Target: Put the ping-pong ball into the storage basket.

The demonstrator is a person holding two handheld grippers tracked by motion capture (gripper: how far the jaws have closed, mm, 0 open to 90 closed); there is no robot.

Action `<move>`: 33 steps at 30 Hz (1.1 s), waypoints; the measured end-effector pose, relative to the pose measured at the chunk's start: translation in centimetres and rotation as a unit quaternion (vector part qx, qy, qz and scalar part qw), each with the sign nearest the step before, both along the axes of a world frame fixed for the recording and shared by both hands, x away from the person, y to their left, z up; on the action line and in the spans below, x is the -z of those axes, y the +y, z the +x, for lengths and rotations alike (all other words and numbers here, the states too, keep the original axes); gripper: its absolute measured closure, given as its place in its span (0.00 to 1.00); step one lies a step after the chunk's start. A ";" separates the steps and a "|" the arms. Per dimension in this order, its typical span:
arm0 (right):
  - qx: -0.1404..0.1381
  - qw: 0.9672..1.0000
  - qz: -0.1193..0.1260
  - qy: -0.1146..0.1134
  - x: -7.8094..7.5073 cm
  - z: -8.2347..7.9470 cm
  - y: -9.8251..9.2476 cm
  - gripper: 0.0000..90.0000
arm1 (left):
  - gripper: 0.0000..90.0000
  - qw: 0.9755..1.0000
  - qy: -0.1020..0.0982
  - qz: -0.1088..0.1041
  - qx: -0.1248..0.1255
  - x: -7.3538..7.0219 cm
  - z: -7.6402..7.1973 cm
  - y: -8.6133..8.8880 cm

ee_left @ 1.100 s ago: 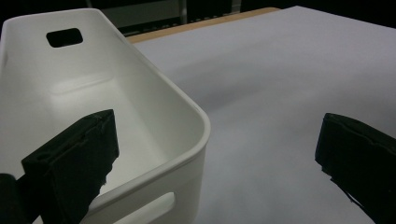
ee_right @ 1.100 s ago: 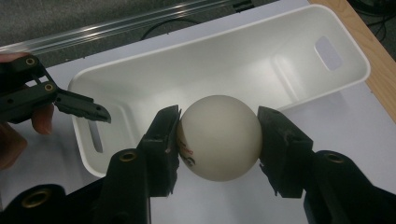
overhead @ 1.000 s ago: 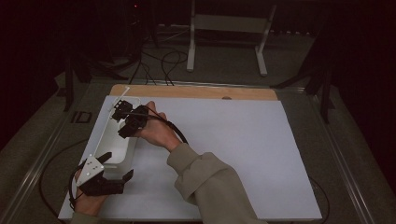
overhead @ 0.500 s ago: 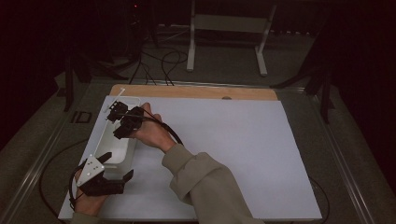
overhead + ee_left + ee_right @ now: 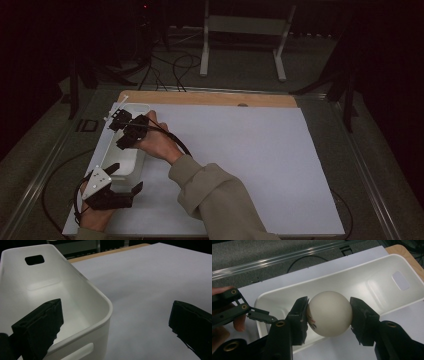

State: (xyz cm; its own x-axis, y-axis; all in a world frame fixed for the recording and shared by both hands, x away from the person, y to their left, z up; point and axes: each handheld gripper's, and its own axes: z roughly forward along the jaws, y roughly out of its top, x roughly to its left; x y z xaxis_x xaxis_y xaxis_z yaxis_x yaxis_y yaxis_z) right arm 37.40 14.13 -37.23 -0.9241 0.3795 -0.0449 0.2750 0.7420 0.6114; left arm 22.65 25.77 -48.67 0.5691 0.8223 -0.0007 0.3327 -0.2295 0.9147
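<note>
The right gripper (image 5: 329, 315) is clamped on a white ball (image 5: 329, 314): one black jaw presses each side of it, and red and dark print shows low on the ball's left side in the right gripper view. The ball hangs between the jaws over the open white tray (image 5: 372, 277), above its floor and not touching it. In the high view this gripper (image 5: 116, 121) sits above the far half of the tray (image 5: 126, 162), with the hand (image 5: 155, 142) and a tan sleeve (image 5: 215, 200) reaching across from the near edge of the table.

The left gripper (image 5: 125, 177) rests near the near left corner of the table, at the tray's near end. Its jaws stand wide apart and hold nothing. In the left gripper view one jaw is inside the tray (image 5: 75, 282), just behind the near wall, and the other is outside over the bare sheet, so the tray's near corner lies between them without either pad pressing on it.

The tray lies along the left edge of the table on a white sheet (image 5: 240, 150), its long side running from near to far. A slot handle is cut in each end wall. A strip of bare wood (image 5: 210, 98) shows along the far edge of the table.
</note>
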 end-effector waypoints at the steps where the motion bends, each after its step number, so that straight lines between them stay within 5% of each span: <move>1: 0.000 1.000 0.000 0.000 0.0 0.0 0.0 0.56 | 0.00 1.000 0.000 0.000 0.000 0.0 0.0 0.0; 33: 0.024 1.000 0.014 -0.003 0.5 0.5 0.7 0.56 | 0.00 1.000 -0.001 0.000 -0.001 0.0 0.0 0.0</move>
